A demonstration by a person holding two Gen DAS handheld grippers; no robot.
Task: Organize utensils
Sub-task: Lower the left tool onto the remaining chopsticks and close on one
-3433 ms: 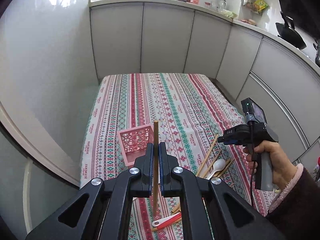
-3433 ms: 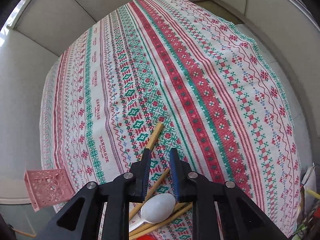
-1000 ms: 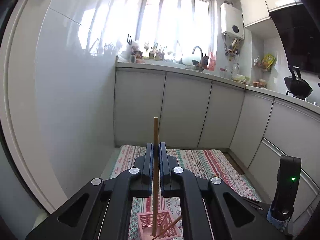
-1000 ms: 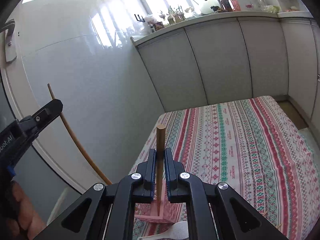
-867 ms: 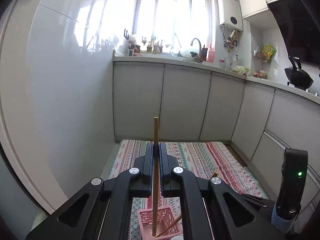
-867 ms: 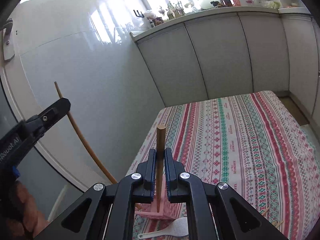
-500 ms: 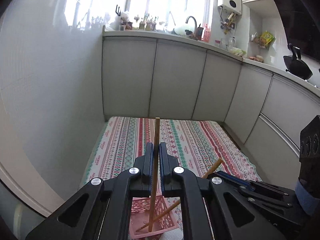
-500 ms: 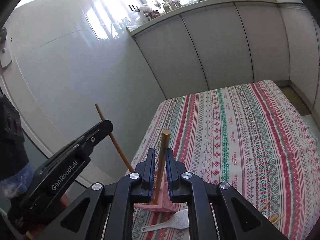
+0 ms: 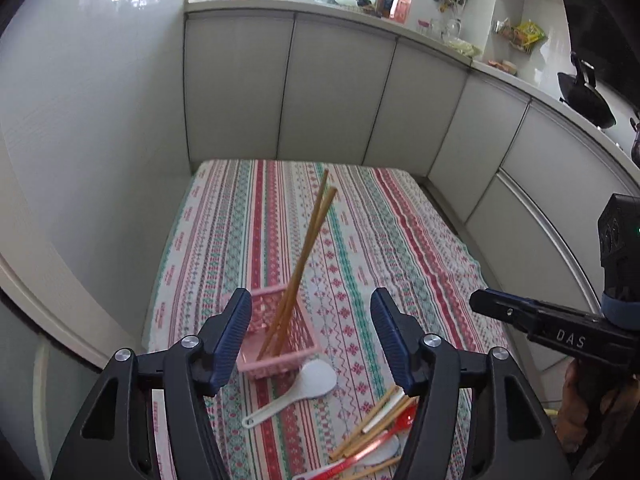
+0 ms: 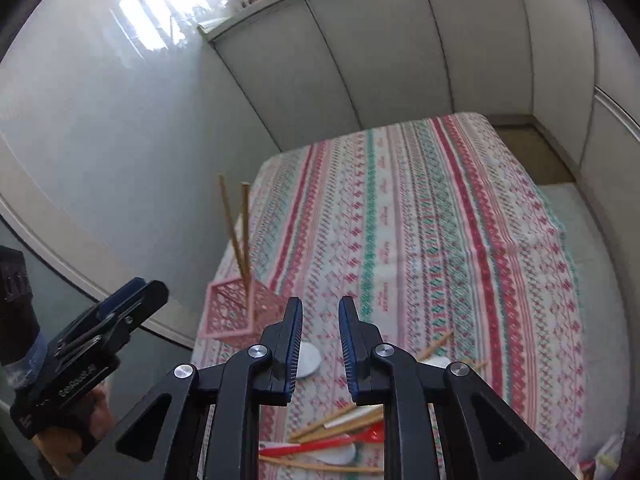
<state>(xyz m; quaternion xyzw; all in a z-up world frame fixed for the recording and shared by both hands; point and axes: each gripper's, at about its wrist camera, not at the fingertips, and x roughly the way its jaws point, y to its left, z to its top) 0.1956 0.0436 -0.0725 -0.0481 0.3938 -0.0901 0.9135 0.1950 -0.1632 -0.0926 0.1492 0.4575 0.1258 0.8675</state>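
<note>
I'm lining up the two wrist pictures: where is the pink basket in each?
Left wrist: pink basket sits low centre, between the open left tool's fingers.
Right wrist: it sits lower left, left of the right tool.
Shared landmark: the two chopsticks standing in it.

Bright window daylight, fisheye-warped edges

both claws (image 9: pixel 308 340) released, chopsticks (image 9: pixel 304 264) now in basket (image 9: pixel 280 356)

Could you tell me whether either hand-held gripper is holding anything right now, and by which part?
Nothing is held: the left hand-held gripper and right hand-held gripper are open, and both chopsticks stand in the pink basket.
</note>
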